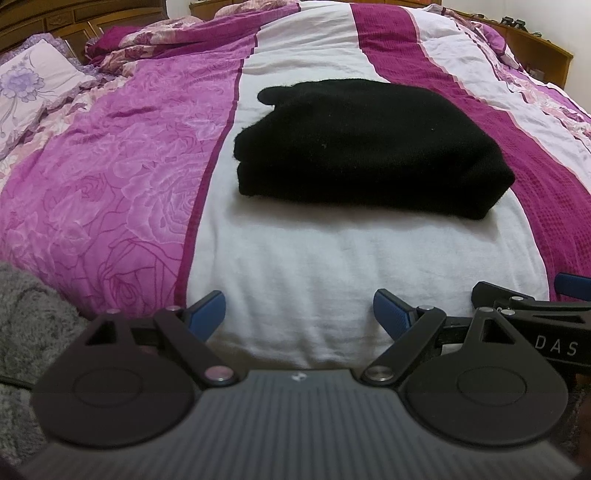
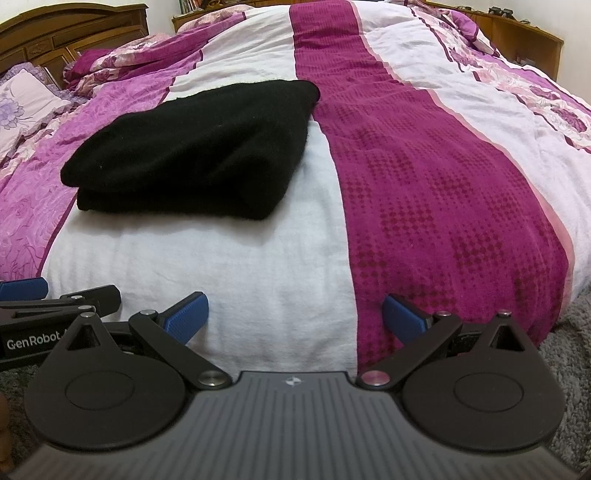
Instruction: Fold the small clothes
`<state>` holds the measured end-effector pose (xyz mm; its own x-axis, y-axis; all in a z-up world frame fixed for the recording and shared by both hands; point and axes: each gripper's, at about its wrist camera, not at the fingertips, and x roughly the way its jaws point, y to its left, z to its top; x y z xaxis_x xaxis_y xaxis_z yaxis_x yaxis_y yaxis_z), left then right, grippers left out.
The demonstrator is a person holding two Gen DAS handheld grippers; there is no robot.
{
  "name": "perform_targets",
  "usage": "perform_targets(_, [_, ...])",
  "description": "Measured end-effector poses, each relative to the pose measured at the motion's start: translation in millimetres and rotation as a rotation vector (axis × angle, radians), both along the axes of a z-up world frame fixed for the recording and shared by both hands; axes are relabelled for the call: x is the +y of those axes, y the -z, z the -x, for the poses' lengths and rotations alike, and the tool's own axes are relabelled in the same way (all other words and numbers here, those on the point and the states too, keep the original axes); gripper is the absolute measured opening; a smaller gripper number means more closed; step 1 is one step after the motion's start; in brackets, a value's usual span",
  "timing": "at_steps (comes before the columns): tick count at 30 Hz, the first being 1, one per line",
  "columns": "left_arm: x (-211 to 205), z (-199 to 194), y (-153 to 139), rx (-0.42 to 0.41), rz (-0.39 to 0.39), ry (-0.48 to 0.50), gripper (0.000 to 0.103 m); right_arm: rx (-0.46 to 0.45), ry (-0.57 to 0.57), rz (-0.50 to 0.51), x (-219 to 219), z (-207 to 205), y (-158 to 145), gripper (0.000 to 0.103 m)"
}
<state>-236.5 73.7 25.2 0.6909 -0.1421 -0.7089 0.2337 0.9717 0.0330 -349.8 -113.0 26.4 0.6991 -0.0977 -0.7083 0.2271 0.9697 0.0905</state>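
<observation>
A black garment (image 1: 365, 147) lies folded in a thick rectangular stack on the white stripe of the bedspread (image 1: 280, 266); it also shows in the right wrist view (image 2: 195, 147), up and to the left. My left gripper (image 1: 299, 314) is open and empty, held back at the near edge of the bed, well short of the garment. My right gripper (image 2: 295, 317) is open and empty, beside the left one, over the border between the white and magenta stripes. Each gripper's side shows in the other's view: the right gripper (image 1: 535, 306) and the left gripper (image 2: 48, 299).
The bedspread has pink floral, white and magenta stripes (image 2: 424, 184). A floral pillow (image 1: 33, 85) and a wooden headboard (image 2: 66, 33) are at the far left. A wooden cabinet (image 1: 535, 55) stands at the far right. Grey shaggy carpet (image 2: 569, 339) lies below the bed edge.
</observation>
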Motion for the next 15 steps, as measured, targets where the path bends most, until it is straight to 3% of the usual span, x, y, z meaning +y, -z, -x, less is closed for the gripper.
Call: perform_targets(15, [-0.7,-0.9,0.6,0.003,0.003,0.005,0.088,0.0,0.003,-0.001,0.4,0.3,0.2,0.103])
